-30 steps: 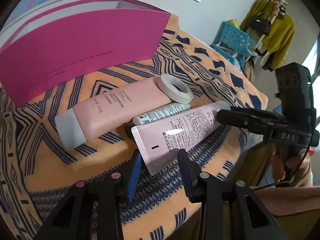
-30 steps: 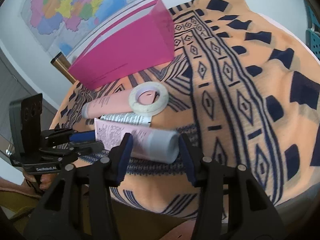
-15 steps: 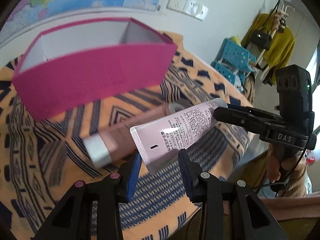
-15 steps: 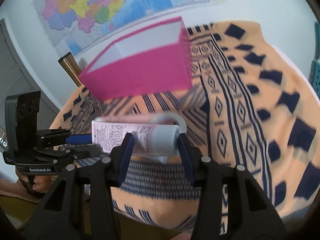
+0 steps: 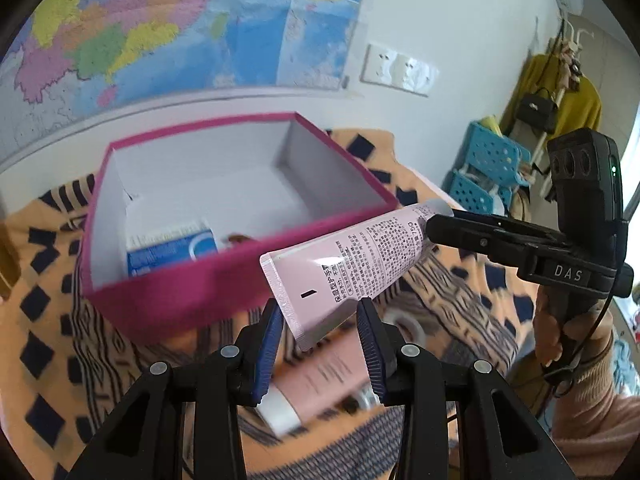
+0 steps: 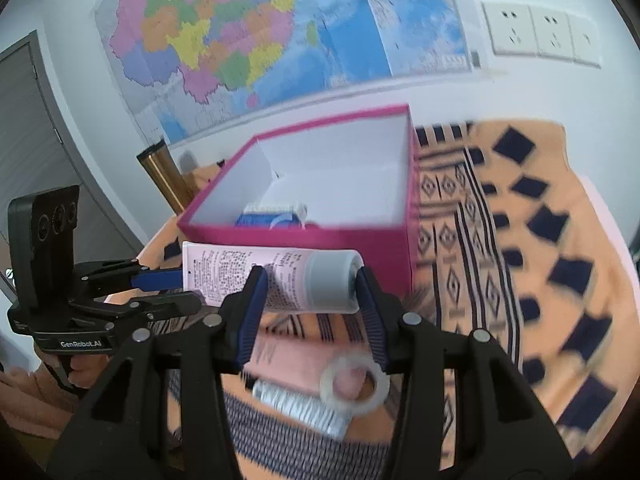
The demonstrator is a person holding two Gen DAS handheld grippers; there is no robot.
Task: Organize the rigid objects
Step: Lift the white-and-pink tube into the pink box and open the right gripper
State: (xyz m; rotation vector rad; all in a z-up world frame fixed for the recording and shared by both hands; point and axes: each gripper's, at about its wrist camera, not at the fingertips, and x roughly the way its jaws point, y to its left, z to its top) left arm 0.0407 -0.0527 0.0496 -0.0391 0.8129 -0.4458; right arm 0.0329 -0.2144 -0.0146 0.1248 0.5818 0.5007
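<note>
Behind everything you've got a big colourful wall map (image 6: 248, 40) and a row of white sockets (image 6: 544, 36), with an orange-and-navy patterned blanket (image 6: 532, 240) covering the table. Far left in the right wrist view, your left gripper (image 5: 320, 344) comes in with its jaws pinching the flat crimped end of the pale pink tube (image 6: 248, 276) — in its own view the crimp sits slanted between the blue pads. Next along, the open magenta box (image 5: 192, 296) sits on the blanket with white walls inside and a blue-and-white carton (image 5: 172, 252) lying in its near-left corner. The tube hangs in the air just in front of the box's near wall, clear of the blanket. Moving right, your right gripper (image 6: 312, 296) is clamped on the tube's grey cap end, one pad on each side. Under the tube on the blanket you can see a peach-pink tube (image 5: 328, 376), a small white labelled tube (image 6: 300, 404) and a roll of clear tape (image 6: 354, 384) — all a bit blurred.
</note>
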